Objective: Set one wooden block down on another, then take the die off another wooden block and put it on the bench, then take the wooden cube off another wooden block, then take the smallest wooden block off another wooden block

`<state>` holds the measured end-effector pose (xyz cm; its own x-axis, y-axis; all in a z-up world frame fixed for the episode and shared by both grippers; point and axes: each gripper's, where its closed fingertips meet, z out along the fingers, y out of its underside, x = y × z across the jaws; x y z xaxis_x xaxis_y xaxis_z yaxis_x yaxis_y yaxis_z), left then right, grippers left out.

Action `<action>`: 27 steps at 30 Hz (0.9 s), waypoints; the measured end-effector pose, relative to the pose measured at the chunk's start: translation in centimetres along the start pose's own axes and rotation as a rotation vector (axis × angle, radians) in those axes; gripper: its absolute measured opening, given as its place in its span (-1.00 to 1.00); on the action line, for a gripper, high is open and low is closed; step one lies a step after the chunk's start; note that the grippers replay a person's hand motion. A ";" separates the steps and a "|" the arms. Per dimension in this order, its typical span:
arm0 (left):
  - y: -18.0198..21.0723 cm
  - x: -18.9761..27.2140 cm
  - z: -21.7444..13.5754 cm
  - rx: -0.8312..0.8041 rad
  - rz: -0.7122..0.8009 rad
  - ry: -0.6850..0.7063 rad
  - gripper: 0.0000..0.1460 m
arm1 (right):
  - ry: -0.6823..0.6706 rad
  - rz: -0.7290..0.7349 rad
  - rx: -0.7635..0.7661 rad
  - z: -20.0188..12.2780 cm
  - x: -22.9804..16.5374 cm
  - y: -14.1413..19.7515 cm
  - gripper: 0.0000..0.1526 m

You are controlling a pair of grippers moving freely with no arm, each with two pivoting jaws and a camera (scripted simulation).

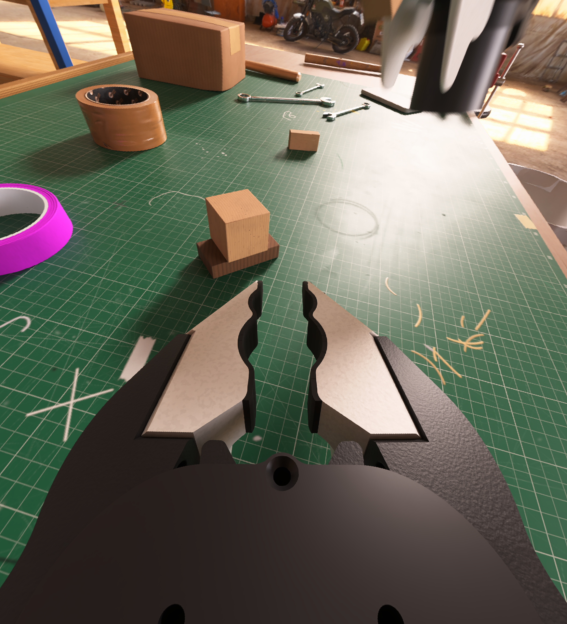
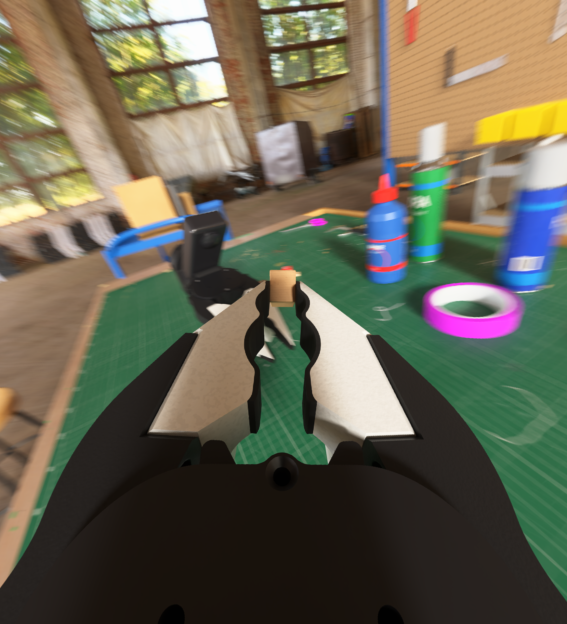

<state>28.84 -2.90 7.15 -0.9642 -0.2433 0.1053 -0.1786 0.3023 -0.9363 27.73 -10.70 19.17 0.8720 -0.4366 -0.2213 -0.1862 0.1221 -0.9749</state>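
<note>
Your right gripper [image 2: 281, 287] hangs tilted above the desk [image 2: 410, 439], jaws clamped on a small wooden block [image 2: 281, 289]. Your left gripper [image 1: 281, 287] sits low, jaws parted and empty, facing the wooden cube [image 1: 238, 224] stacked on a dark block [image 1: 241, 258] mid-desk.

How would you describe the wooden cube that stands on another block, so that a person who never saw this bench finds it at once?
On the green cutting mat, look right of the magenta tape roll and just ahead of the open left gripper. There a light wooden cube stands on a flat dark wooden block. Unlike the small lone block farther back, it is stacked.
</note>
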 end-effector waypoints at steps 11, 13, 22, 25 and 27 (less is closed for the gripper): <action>0.5 0.4 0.6 -0.041 0.007 -0.007 -0.70 | 0.553 0.111 -0.582 -19.7 12.5 5.9 -0.82; 0.8 0.5 0.8 -0.054 0.013 -0.005 -0.70 | 0.584 0.155 -0.710 -20.9 15.1 8.6 -0.82; 0.8 0.3 0.5 -0.046 0.017 -0.017 -0.71 | 0.799 0.116 -0.815 -22.8 22.3 9.2 -0.66; 1.0 0.3 0.5 -0.056 0.013 -0.013 -0.71 | 0.836 0.103 -0.794 -22.5 22.5 8.5 -0.31; 1.1 0.5 0.6 -0.069 0.025 -0.010 -0.71 | 0.843 0.086 -0.764 -21.9 22.1 7.6 -0.19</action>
<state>28.28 -3.22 5.93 -0.9666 -0.2442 0.0781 -0.1675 0.3709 -0.9134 35.66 -38.94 6.28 0.3149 -0.9480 0.0467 -0.7093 -0.2677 -0.6521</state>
